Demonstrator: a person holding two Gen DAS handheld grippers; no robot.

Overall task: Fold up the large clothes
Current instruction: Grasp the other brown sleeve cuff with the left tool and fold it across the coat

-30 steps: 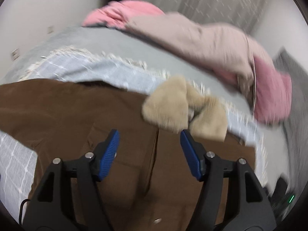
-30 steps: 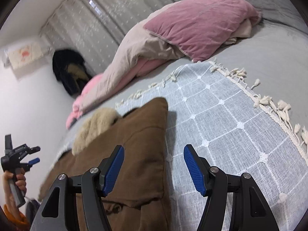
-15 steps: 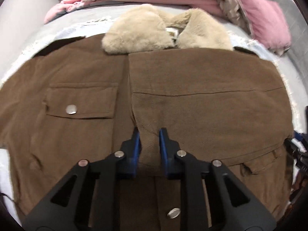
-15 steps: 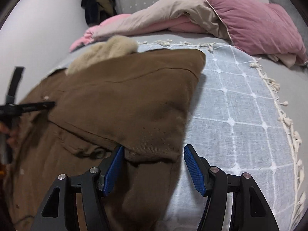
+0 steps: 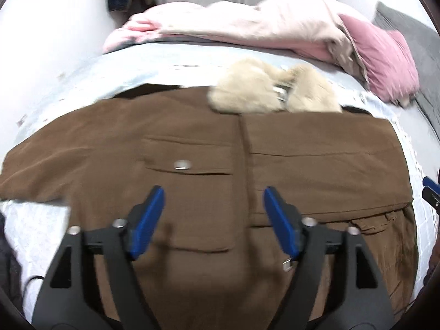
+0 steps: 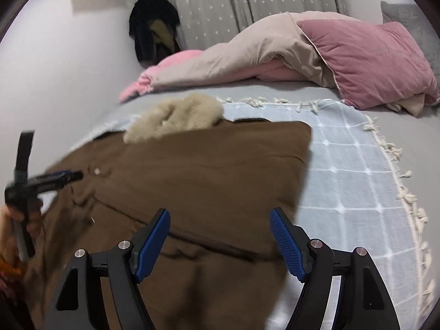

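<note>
Brown jacket (image 5: 192,148) lies flat, front up, on a pale blue checked blanket (image 6: 349,181) spread over the bed; its long axis runs from the near edge away toward the heaped bedding, w/ the beige fur collar (image 5: 272,90) at the far end, so the jacket points away from both cameras. Front opening runs down the middle along that axis. One sleeve stretches out to the left side in the left wrist view, roughly across the long axis; the right side looks folded in, giving a straight edge & a square corner on the blanket. Chest pocket w/ a metal snap (image 5: 181,164) sits left of the opening. Left gripper (image 5: 213,217) hangs over the jacket's lower front, jaws wide, having just opened, nothing between the pads, cloth only beneath. Right gripper (image 6: 220,240) is over the jacket's right edge, jaws also wide & just opened further, no cloth pinched. In the right wrist view the left gripper shows at the left border, blurred, held in a hand (image 6: 11,220). Beyond the collar: pinkish duvet (image 6: 247,57), pink pillow (image 6: 368,57), grey curtain (image 6: 247,2) & dark clothes (image 6: 154,33) hanging by the wall.
</note>
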